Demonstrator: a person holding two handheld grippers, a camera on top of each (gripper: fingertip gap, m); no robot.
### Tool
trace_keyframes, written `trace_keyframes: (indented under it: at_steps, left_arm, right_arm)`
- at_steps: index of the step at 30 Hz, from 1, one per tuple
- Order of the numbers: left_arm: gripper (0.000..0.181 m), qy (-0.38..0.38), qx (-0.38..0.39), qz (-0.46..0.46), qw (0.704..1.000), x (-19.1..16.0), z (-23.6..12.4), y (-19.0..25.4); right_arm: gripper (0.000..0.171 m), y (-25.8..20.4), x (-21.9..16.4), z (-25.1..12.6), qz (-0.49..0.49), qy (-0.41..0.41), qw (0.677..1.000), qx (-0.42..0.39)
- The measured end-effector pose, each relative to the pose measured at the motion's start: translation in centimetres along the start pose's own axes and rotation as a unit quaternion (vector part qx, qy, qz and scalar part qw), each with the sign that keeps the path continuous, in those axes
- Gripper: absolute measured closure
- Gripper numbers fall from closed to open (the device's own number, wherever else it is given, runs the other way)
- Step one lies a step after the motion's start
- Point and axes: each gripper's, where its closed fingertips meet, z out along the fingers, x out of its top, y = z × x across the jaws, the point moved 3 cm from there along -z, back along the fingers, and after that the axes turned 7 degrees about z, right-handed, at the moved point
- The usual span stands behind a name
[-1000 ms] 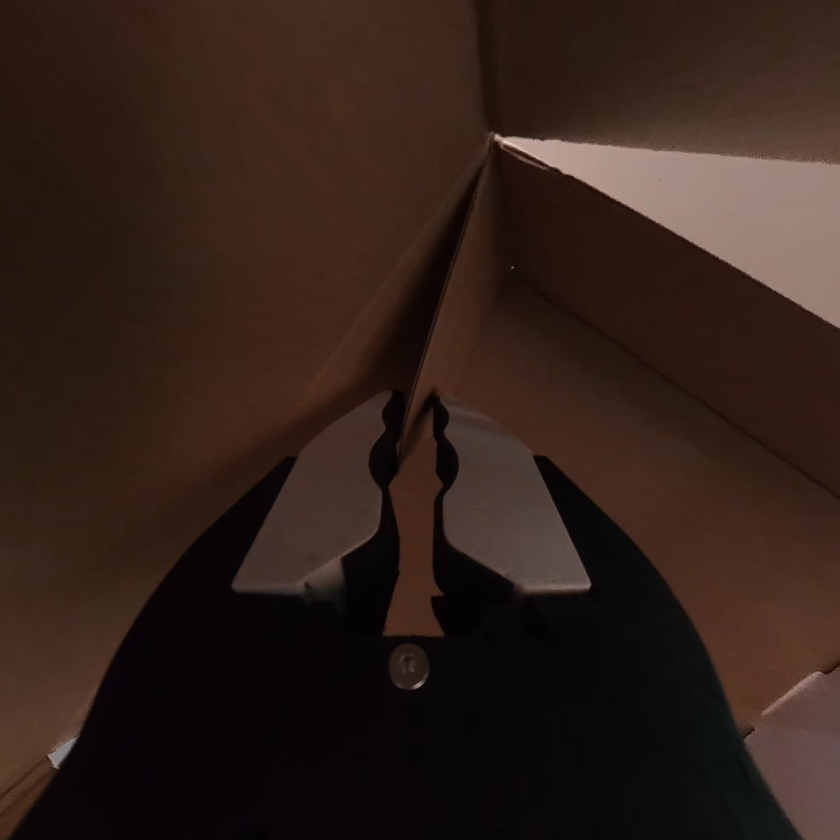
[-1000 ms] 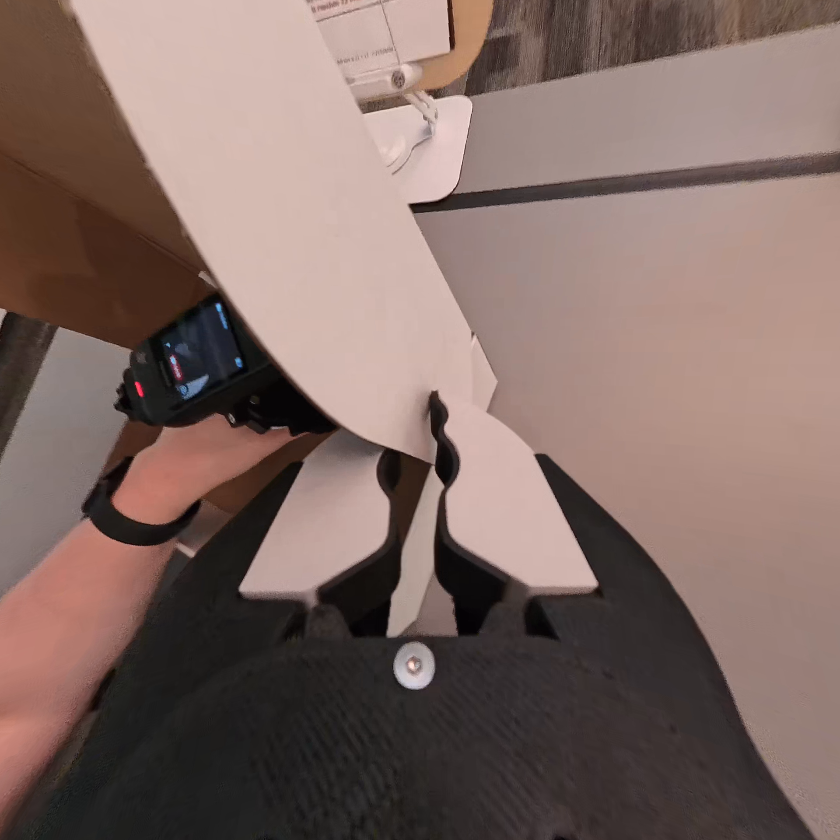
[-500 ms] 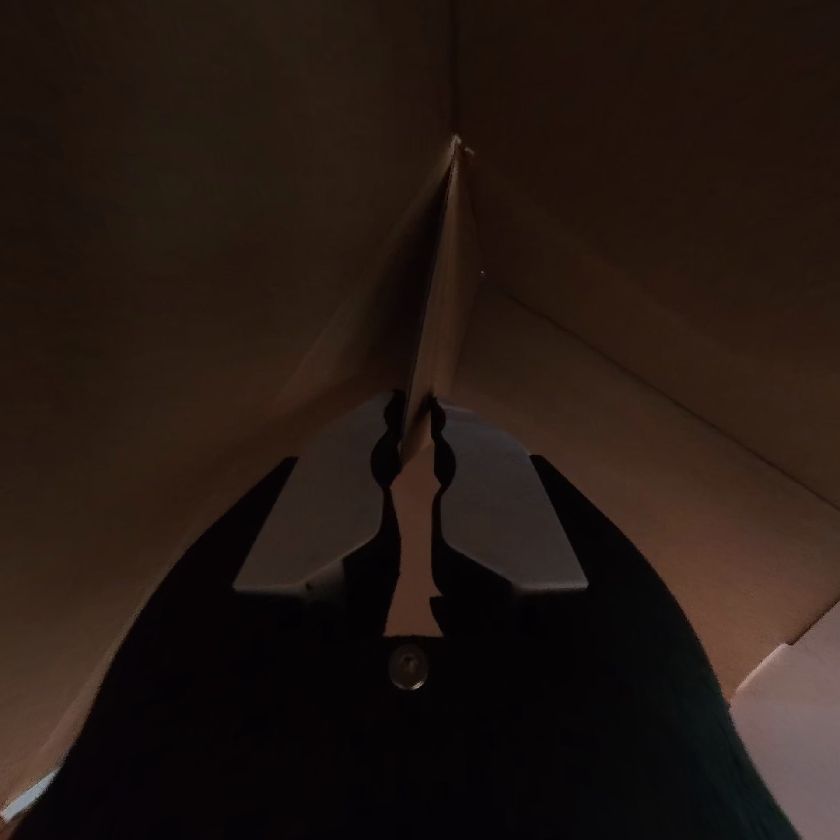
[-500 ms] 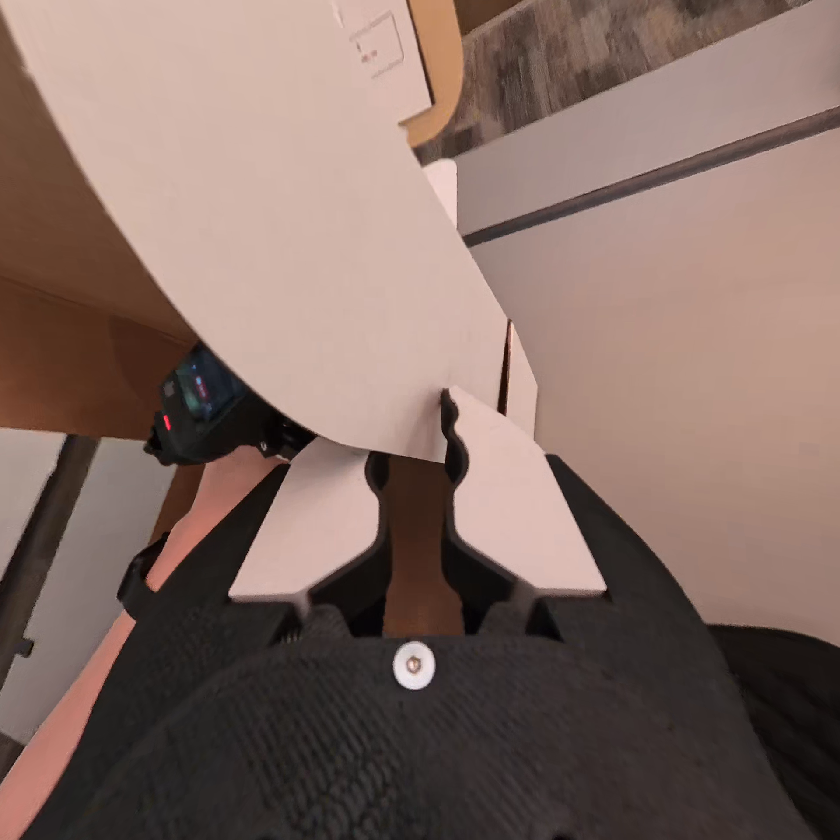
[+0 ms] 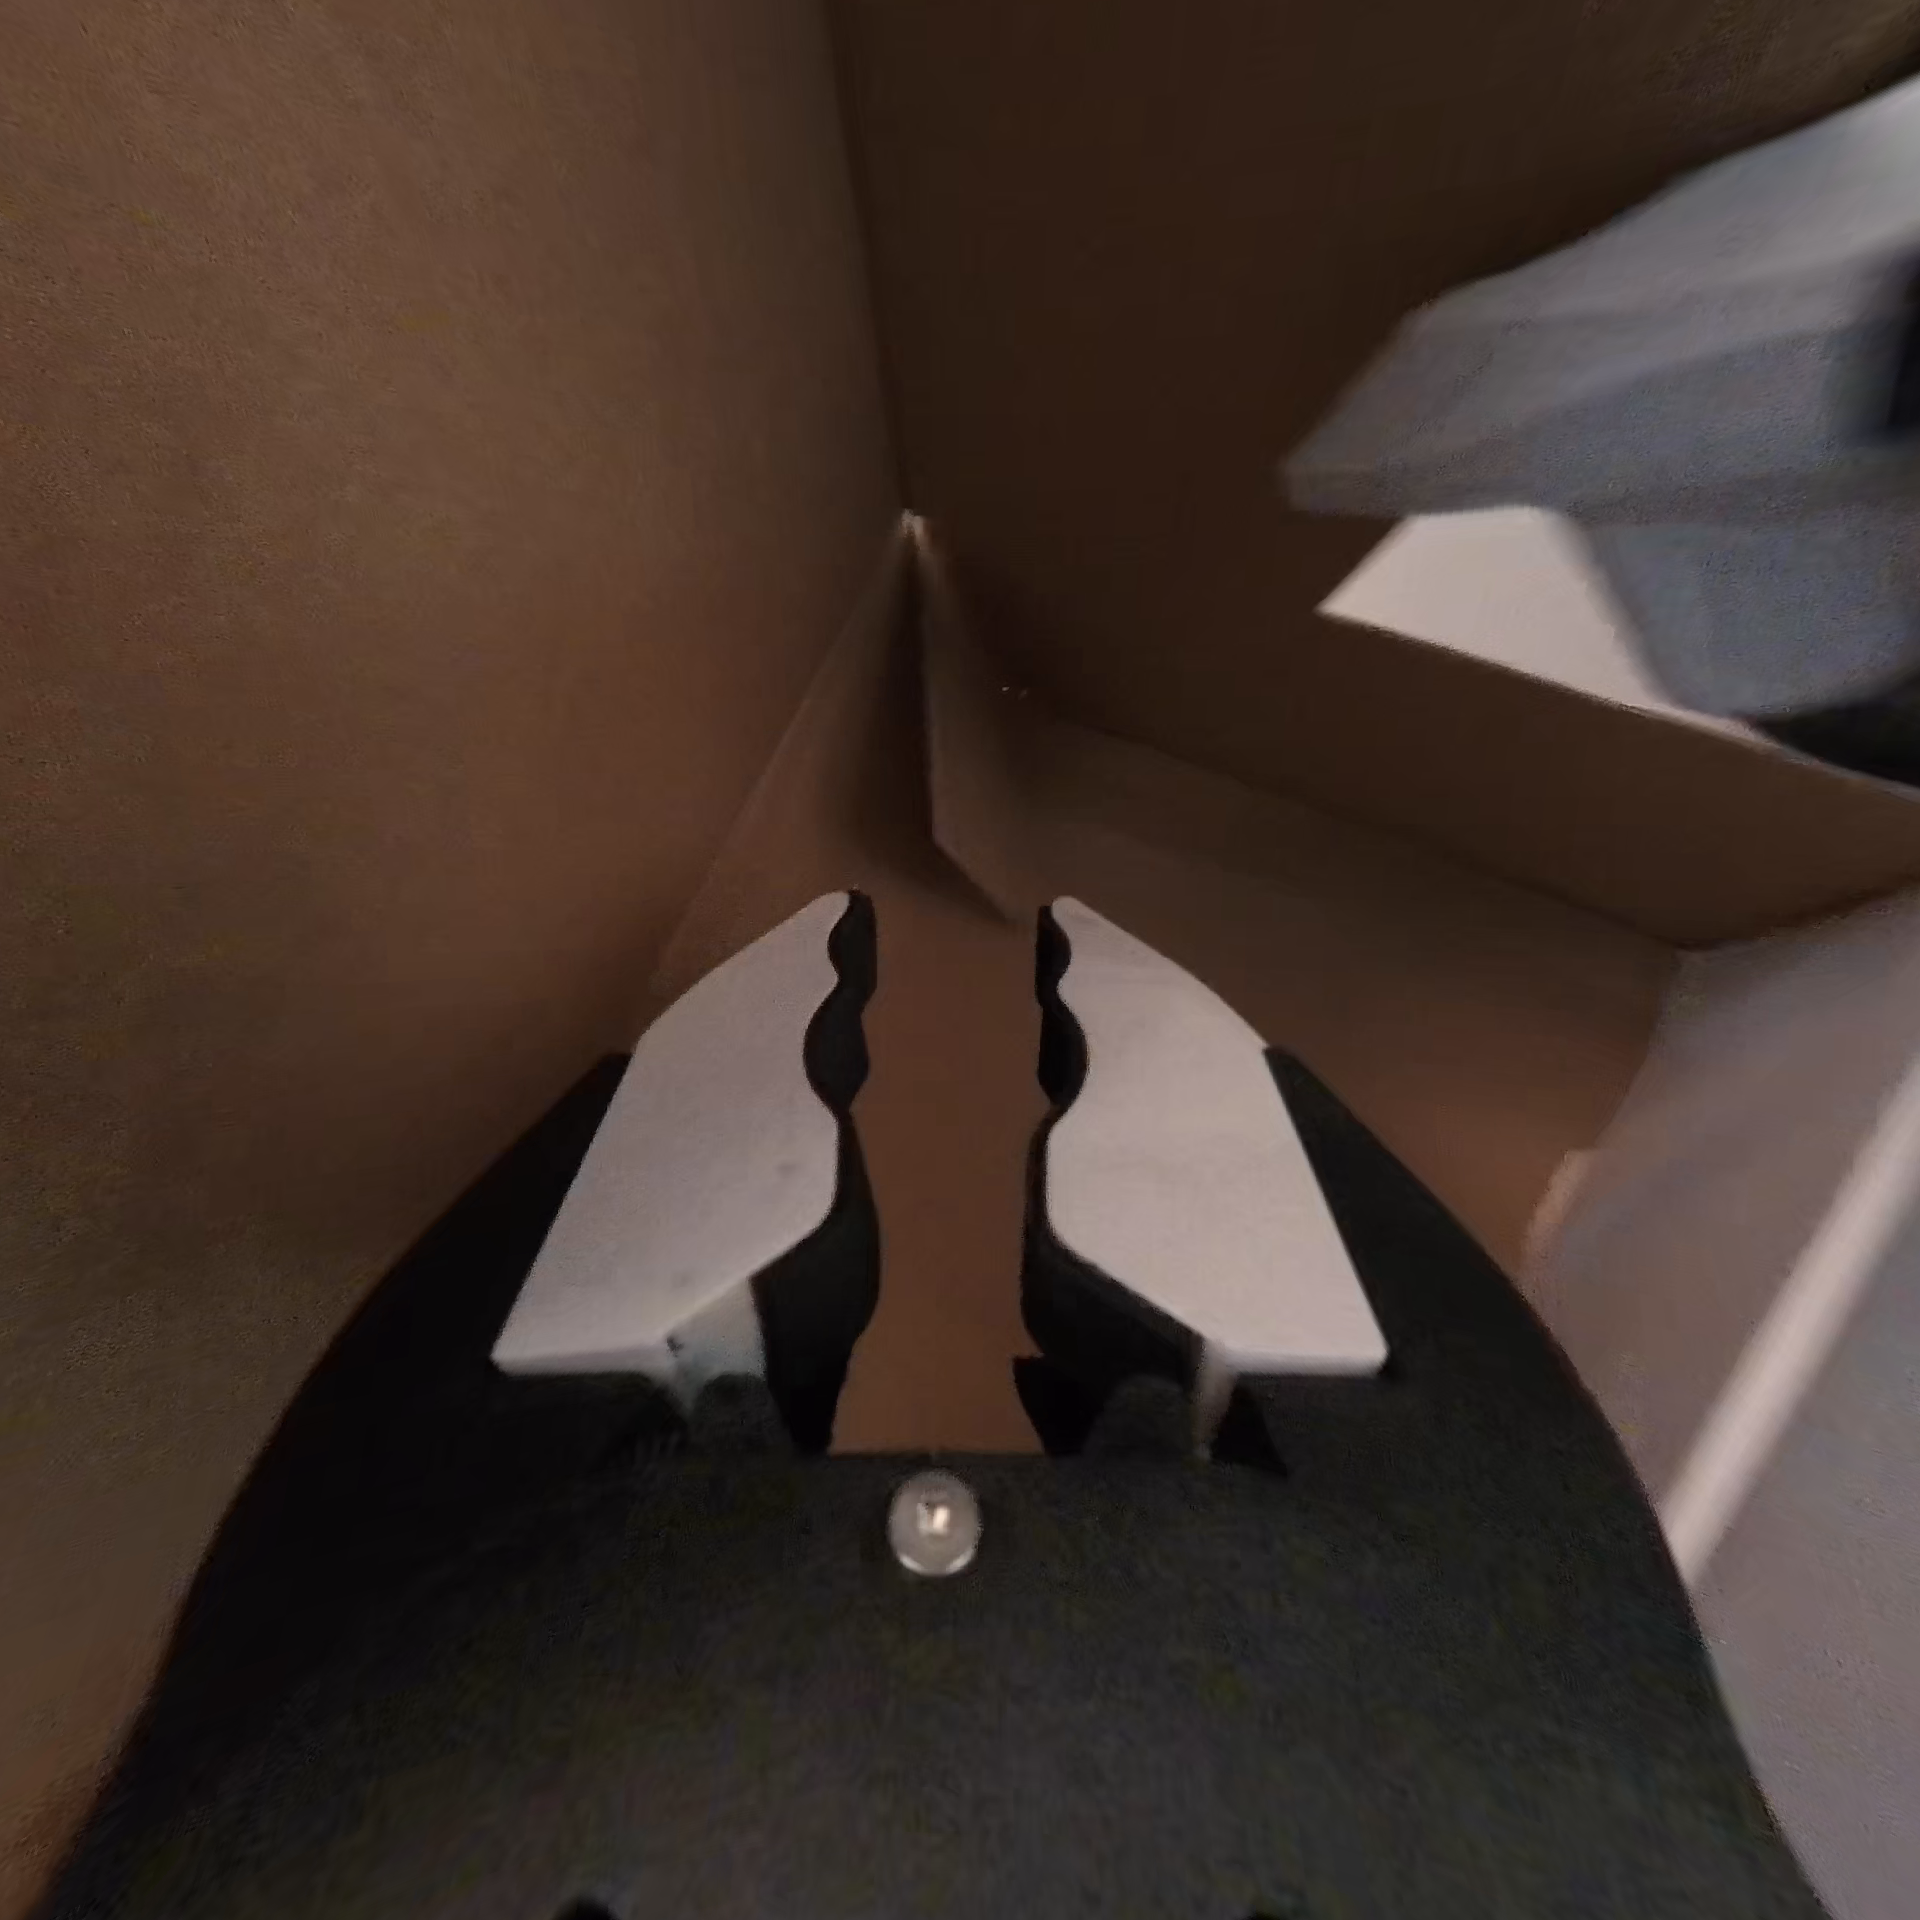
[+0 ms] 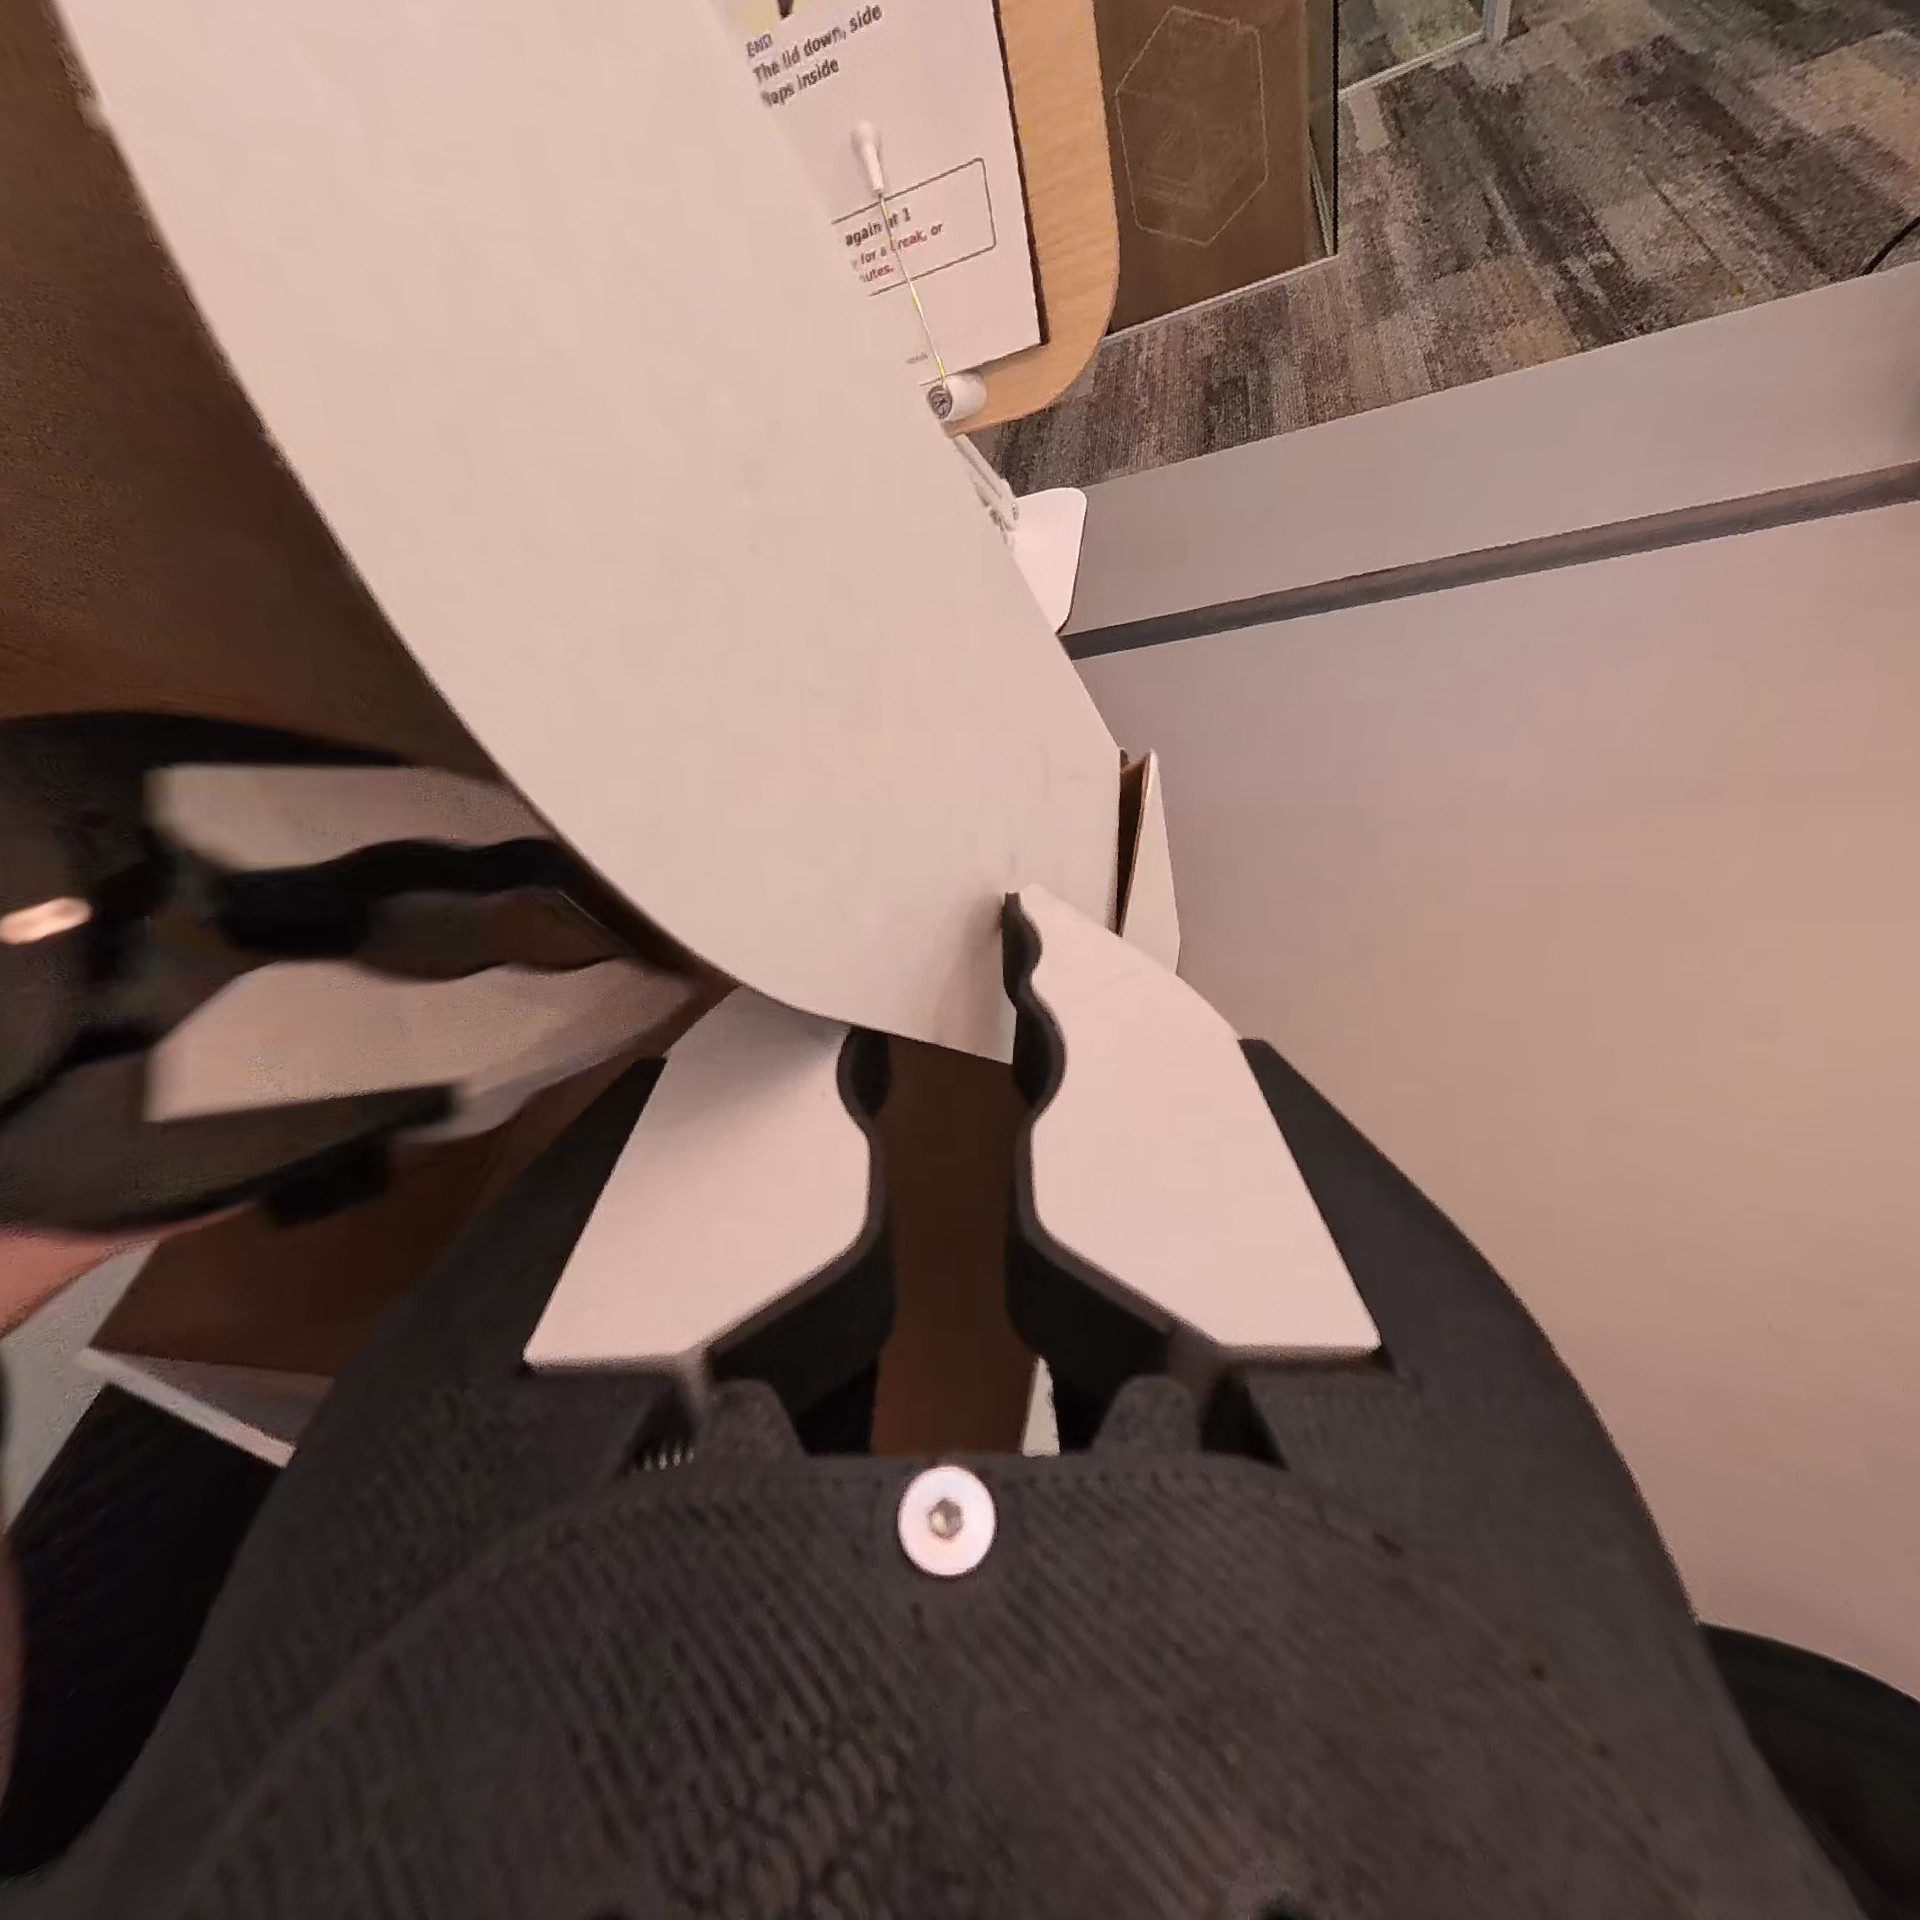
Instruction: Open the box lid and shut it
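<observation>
The cardboard box is white outside and brown inside. In the left wrist view my left gripper [image 5: 951,914] is open and empty inside the box [image 5: 416,623], just short of the folded side flap [image 5: 925,748] at the corner. In the right wrist view the white lid [image 6: 623,520] curves up and over. Its lower corner lies across the left fingertip of my right gripper [image 6: 940,997], whose jaws stand apart without pinching it. The left gripper [image 6: 312,966] shows blurred under the lid at the left. The right gripper [image 5: 1662,364] shows blurred at the upper right of the left wrist view.
A pale grey tabletop [image 6: 1558,935] with a dark seam runs to the right of the box. Behind stand a white clip stand [image 6: 1039,540] with a printed sheet [image 6: 914,208], a wooden board and a grey patterned floor [image 6: 1558,208].
My left gripper has let go of the side flap and opened, drawing back a little. The box interior is brighter. The right gripper's jaws stay parted at the lid corner.
</observation>
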Motion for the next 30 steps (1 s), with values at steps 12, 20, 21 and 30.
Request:
trace_keyframes:
  at_steps: [12, 20, 21, 30]
  left_arm:
    - [0.115, 0.25, 0.321, -0.209, 0.889, -9.0, -23.5, -4.1]
    - [0.128, 0.126, 0.234, -0.262, 0.928, -12.1, -15.3, -8.3]
    - [0.136, 0.117, 0.237, -0.257, 0.93, -12.4, -15.0, -8.2]
    - [0.175, 0.06, 0.281, -0.245, 0.926, -15.7, -13.6, -3.6]
  right_arm:
    - [0.15, -0.1, -1.4, -0.9, -0.042, 0.018, 0.999, 0.01]
    - [0.149, 0.2, -2.1, -1.0, -0.062, 0.016, 0.998, 0.027]
    - [0.147, 0.3, -2.3, -1.0, -0.069, 0.013, 0.997, 0.03]
    - [0.103, -1.9, 0.0, -6.8, -0.194, 0.092, 0.964, 0.16]
